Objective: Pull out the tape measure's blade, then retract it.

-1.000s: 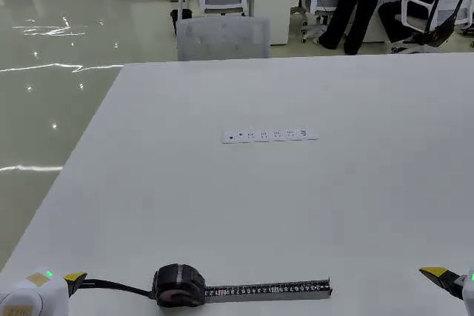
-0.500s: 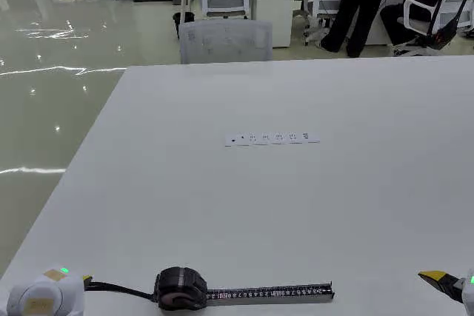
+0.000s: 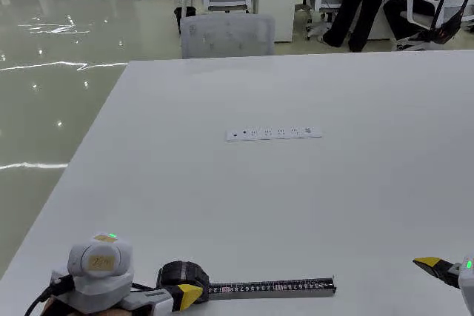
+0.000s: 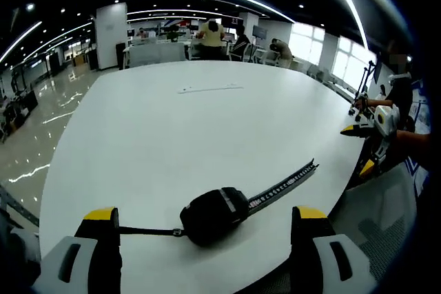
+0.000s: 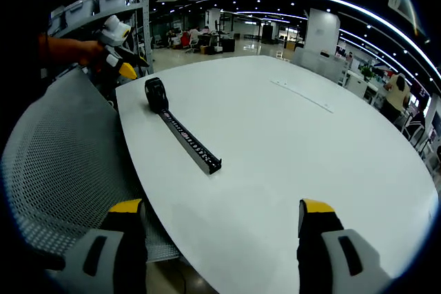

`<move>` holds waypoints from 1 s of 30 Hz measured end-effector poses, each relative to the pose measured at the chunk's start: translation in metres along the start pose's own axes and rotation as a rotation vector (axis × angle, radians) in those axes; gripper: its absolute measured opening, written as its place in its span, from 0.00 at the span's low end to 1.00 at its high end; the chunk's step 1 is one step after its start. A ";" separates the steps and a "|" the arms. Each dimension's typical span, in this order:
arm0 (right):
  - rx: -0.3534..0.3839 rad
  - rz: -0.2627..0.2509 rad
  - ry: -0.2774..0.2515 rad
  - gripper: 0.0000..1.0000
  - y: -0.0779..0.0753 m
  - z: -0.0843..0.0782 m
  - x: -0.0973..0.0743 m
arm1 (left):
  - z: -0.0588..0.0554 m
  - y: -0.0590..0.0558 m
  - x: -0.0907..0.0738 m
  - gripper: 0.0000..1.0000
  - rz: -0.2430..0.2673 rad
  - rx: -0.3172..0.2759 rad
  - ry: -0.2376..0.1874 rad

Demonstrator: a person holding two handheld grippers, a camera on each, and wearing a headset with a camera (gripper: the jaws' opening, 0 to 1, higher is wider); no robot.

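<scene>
The white table [image 3: 296, 205] takes up most of my head view. A grey chair [image 3: 227, 35] stands at its far edge. On my right gripper view a grey mesh seat [image 5: 62, 170] sits at the table's near side.

My left gripper [image 4: 205, 215] is low at the near left corner of the table. Its fingers [image 4: 101, 219] are spread wide, with nothing pinched. My right gripper [image 5: 220, 206] is off at the near right, just past the table edge. Its fingers [image 5: 313, 210] are also spread wide, with nothing between them.

A white power strip [image 3: 274, 133] lies flat in the middle of the table, well apart from both grippers.

The tape measure's blade [image 3: 270, 286] is pulled out and lies flat along the near edge. It runs from the case toward my right gripper, and its tip stops well short of that gripper. On my right gripper view the blade lies ahead and left of the gap between the fingers, not near either one.

The black case [image 4: 217, 210] rests on the table at the blade's left end. On my left gripper view it sits in the gap between the two yellow fingertips, slightly ahead of them. On the head view one yellow tip overlaps the case's near right side. I cannot tell whether it touches.

A thin black strap [image 4: 148, 231] runs from the case across to the left finger of that gripper.
</scene>
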State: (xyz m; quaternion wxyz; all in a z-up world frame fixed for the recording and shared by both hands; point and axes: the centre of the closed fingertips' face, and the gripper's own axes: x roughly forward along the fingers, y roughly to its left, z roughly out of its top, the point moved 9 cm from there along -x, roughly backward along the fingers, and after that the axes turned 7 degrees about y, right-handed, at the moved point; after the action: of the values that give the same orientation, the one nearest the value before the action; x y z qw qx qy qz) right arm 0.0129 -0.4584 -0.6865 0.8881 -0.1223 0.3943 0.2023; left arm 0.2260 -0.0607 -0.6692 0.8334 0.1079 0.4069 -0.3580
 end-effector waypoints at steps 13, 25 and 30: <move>-0.134 0.097 0.054 0.86 -0.004 0.029 0.028 | 0.003 -0.014 0.011 1.00 0.170 -0.038 -0.060; -0.317 0.245 0.194 0.74 -0.011 0.055 0.068 | 0.005 -0.025 0.016 0.98 0.147 -0.085 -0.138; -0.398 0.314 0.260 0.60 -0.014 0.067 0.084 | -0.001 -0.029 0.021 0.99 0.139 -0.057 -0.119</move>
State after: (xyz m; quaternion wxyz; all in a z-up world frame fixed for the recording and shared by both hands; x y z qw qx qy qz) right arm 0.1140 -0.4231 -0.7046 0.7463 -0.2568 0.4715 0.3933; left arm 0.2147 -0.0918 -0.6823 0.8815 0.0908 0.3584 -0.2936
